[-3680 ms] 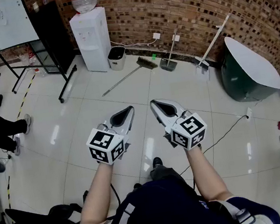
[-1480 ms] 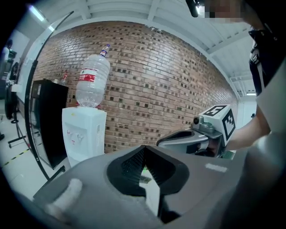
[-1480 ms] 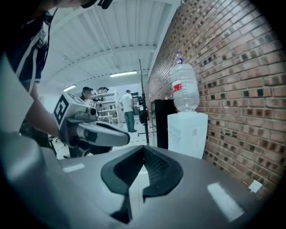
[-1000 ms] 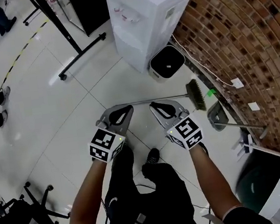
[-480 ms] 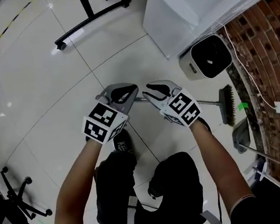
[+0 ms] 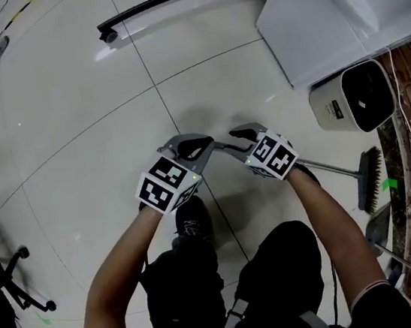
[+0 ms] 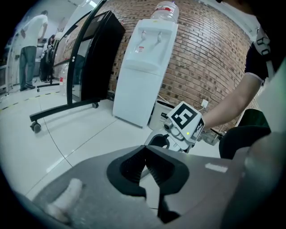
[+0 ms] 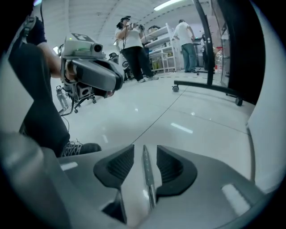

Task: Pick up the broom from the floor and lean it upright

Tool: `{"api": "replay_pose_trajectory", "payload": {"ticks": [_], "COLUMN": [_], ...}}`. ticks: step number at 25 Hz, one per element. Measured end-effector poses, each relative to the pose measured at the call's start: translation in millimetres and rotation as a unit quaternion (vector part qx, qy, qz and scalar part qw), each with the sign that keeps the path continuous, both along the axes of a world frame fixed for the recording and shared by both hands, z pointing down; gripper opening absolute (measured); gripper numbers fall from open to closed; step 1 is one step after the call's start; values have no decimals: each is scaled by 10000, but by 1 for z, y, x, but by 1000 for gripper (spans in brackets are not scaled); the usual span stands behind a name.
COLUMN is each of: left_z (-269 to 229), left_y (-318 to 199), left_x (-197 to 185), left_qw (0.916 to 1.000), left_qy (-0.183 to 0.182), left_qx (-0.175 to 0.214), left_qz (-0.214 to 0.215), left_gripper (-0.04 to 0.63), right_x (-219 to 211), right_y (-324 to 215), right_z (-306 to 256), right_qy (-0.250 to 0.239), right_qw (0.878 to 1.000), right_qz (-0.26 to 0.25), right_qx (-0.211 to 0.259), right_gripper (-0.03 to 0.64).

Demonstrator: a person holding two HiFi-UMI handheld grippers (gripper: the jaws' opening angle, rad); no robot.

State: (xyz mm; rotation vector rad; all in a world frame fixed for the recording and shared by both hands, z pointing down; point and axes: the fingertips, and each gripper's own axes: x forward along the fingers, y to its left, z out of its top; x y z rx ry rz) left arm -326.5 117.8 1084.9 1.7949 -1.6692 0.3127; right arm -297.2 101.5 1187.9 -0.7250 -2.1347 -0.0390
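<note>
Premises: an indoor shared workspace of laboratory or office type. Evidence: glossy white tiled floor [image 6: 71, 125]; bare brick wall [image 7: 210, 58]; bottled water dispenser [image 7: 143, 76] with a waste bin [image 6: 355, 97] beside it; wheeled black stand [image 7: 67, 112] at left; office chair base [image 6: 13, 281] at lower left; metal shelving [image 8: 158, 53] and standing people [image 8: 132, 49] at upper centre.

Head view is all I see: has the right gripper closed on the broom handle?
Observer: No. The right gripper has just been opening its jaws; the handle lies between them, unclamped.
Operator: And the left gripper?
Observer: The left gripper is shut, tips touching.
Operator: Anyone close by?
Observer: No. The people stand well off across the floor.
</note>
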Motion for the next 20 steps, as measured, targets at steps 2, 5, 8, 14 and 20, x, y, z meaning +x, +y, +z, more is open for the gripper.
{"api": "replay_pose_trajectory", "payload": {"ticks": [2, 5, 8, 14, 20], "left_z": [17, 39, 56, 64, 65], "left_y": [7, 19, 27, 35, 34], "left_x": [0, 3, 5, 5, 3], "left_qw": [9999, 9996, 9989, 9979, 9985], "left_qy": [101, 173, 235, 329, 194], "left_qx": [-57, -211, -395, -539, -500], "left_qz": [-66, -72, -100, -160, -147], "left_gripper": [0, 0, 1, 1, 2], "right_x": [2, 3, 15, 13, 11], "right_y": [8, 18, 26, 25, 24], "right_z": [27, 57, 86, 112, 102], "right_qy": [185, 417, 909, 1070, 994], "right_qw": [9995, 9976, 9918, 9856, 9873], "right_qz": [-221, -521, -835, -986, -982], "right_qx": [90, 186, 340, 858, 754], "right_gripper": [148, 152, 156, 94, 86]}}
